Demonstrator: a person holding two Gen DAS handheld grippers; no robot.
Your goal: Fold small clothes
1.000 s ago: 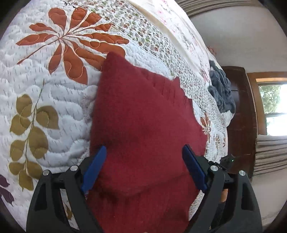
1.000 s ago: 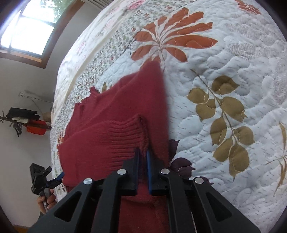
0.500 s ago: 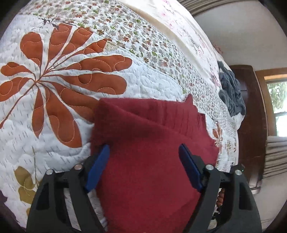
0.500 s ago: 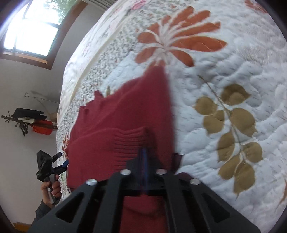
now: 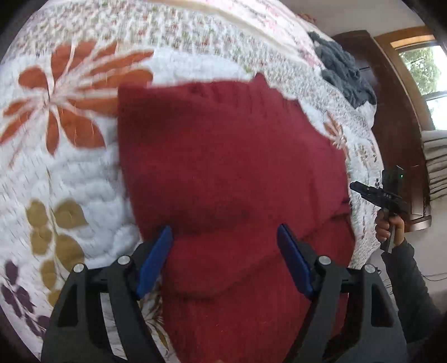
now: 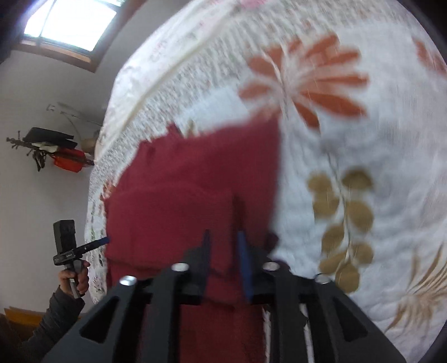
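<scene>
Bed: white quilt (image 5: 83, 173) with orange flower and olive leaf prints, filling both views; blurred by motion.
Sweater: dark red knit (image 5: 229, 167), lying on quilt near bed edge, part folded, a doubled layer across its near half.
Left gripper: (image 5: 223, 251) low over sweater's near part, blue pads (image 5: 153, 259) spread wide, nothing between them; seen from right wrist view at far left (image 6: 92, 245), pointing toward sweater's edge.
Left hand: (image 6: 75, 279) fist around handle, dark sleeve (image 6: 56, 312) below, beside bed.
Right gripper: (image 6: 223, 251) over sweater's right part, fingers parted by a narrow gap with red knit showing in it; whether pinching cloth, cannot tell.
Right hand: (image 5: 389, 226) gripping handle off bed's edge, forearm in dark sleeve.
Beyond: grey cloth heap (image 5: 343, 69) at far bed edge, dark wood furniture (image 5: 391, 125), window (image 6: 69, 25).
</scene>
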